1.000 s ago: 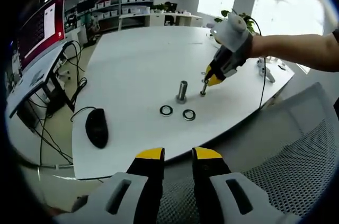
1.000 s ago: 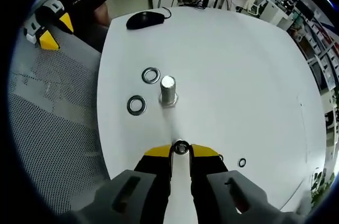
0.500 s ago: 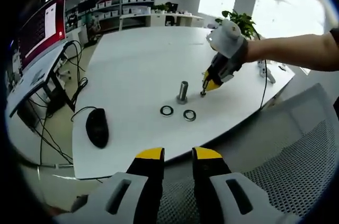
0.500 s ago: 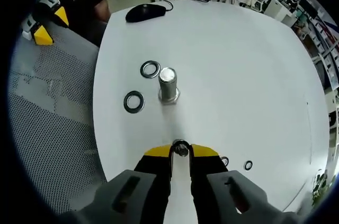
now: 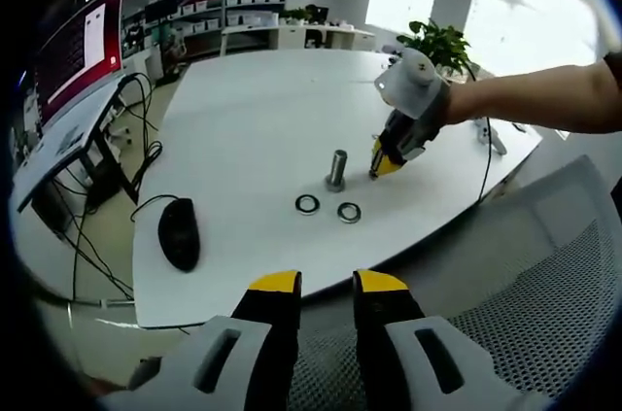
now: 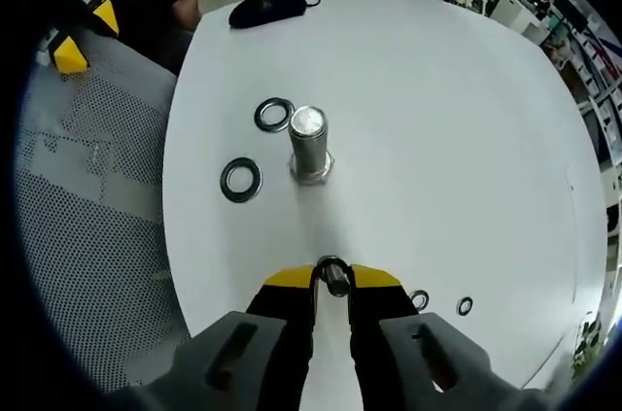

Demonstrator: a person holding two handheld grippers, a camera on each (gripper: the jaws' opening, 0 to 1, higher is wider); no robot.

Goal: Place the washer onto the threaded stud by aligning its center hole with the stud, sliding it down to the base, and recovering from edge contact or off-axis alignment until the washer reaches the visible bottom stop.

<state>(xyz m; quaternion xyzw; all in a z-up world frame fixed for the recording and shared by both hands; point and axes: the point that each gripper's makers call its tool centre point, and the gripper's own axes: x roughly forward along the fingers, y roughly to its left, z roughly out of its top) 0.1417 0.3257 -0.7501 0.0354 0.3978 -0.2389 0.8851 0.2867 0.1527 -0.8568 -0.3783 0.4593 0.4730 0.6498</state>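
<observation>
Yellow-tipped jaws of the right gripper [image 6: 332, 278] are pinched narrow on a small washer [image 6: 333, 275], held on edge between the tips so that its hole looks forward; that grip suits carrying, though I judge it will need tilting flat before the hole can meet the stud. Beyond the tips, on the white table [image 6: 457, 119], the threaded stud [image 6: 308, 142] stands upright on its hex base, apart from the washer and straight ahead, with bare table between them, so nothing blocks the approach. Two larger dark washers lie flat near the stud on the side toward the table's edge, one [image 6: 240, 179] nearer, one [image 6: 274, 115] just beside the stud; two tiny rings [image 6: 419, 299] lie close by the gripper. Farther off, a black mouse [image 6: 262, 10] rests near the far edge. In the left gripper view, the left gripper [image 5: 326, 285] hangs back off the table over a mesh chair [image 5: 525, 304], its jaws a narrow gap apart with nothing between them, out of the way while the other hand works.
</observation>
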